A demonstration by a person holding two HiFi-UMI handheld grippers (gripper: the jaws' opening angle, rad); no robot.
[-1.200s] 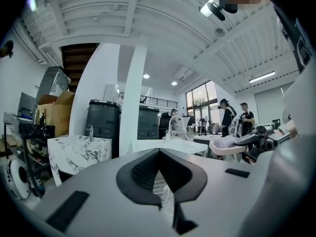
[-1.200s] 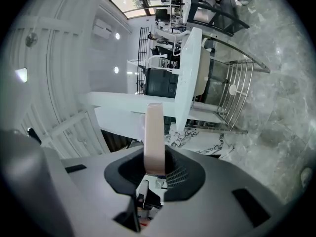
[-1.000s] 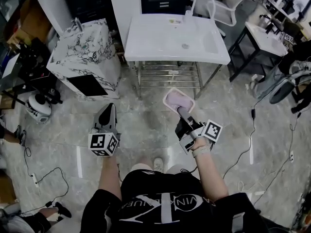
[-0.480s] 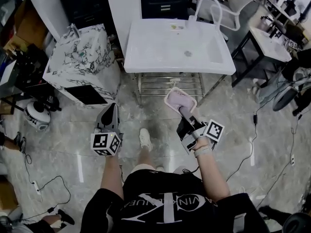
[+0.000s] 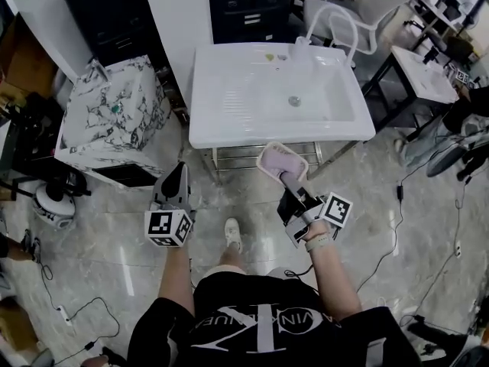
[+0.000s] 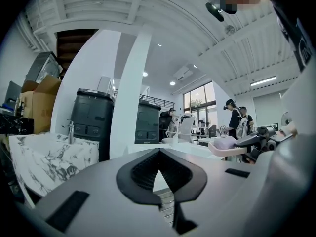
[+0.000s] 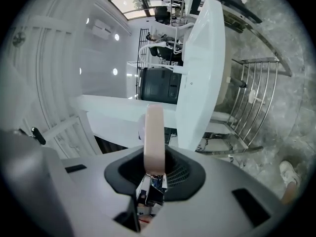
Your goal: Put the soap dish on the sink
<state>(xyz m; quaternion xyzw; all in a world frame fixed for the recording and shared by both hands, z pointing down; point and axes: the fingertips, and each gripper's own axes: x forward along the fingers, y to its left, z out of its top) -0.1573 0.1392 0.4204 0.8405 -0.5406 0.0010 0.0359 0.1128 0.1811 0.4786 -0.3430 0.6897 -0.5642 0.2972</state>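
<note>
The white sink (image 5: 252,90) stands on a steel frame ahead of me, with its faucet (image 5: 328,17) at the back. My right gripper (image 5: 287,177) is shut on one end of the pink soap dish (image 5: 280,160). The dish hangs level just in front of the sink's front edge, above the frame. In the right gripper view the soap dish (image 7: 154,132) shows edge-on between the jaws of my right gripper (image 7: 153,174), with the sink (image 7: 205,68) just beyond it. My left gripper (image 5: 176,170) is shut and holds nothing, left of the dish and short of the sink. In the left gripper view its jaws (image 6: 159,152) meet.
A marble-patterned washstand (image 5: 111,117) stands left of the sink. Dark cabinets (image 5: 252,6) line the back. A white chair (image 5: 348,10) and a second table (image 5: 424,71) are at the right. Cables (image 5: 386,228) run over the glossy floor, and my shoe (image 5: 233,234) is below.
I have stepped forward, and the sink has come much nearer in the head view. Both grippers moved towards it together, and the soap dish has reached its front edge.
</note>
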